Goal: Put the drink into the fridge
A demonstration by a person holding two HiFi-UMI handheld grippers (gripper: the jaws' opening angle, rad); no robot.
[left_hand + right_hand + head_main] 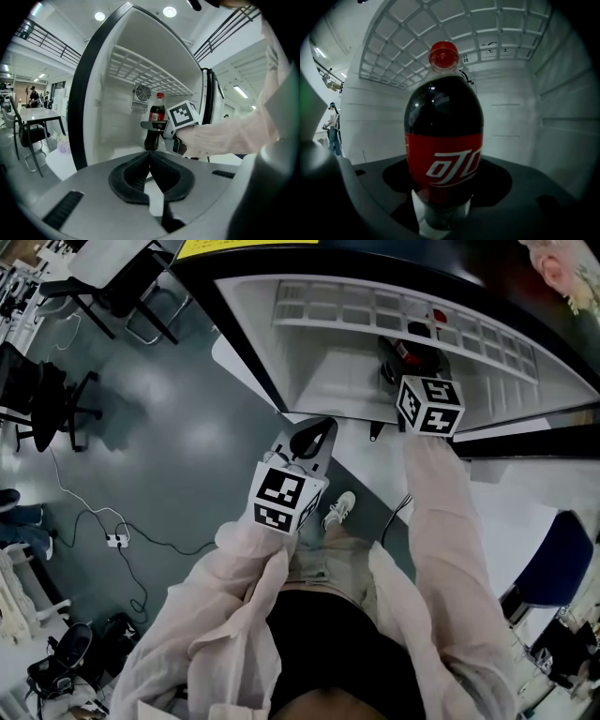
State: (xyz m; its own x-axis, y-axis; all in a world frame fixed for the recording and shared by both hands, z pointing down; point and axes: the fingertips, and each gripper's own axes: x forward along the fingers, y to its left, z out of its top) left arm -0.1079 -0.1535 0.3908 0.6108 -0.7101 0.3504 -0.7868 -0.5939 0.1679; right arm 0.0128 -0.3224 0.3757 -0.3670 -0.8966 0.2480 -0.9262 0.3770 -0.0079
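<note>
Right claw [442, 199] pinches cola bottle [443, 126] upright inside fridge [562, 117]; left claw [150, 157] pressed together, empty.

Only readable print is on the red label [444, 164] of the cola bottle [443, 108] clamped in my right gripper [443, 197]. It carries white stylised Chinese characters that look like "可口"; the rest wraps out of sight. Right marker cube [429, 404] and left marker cube [284, 498] show black-and-white square codes, no letters. Yellow strip [234, 247] at the head view's top edge: nothing legible.
</note>
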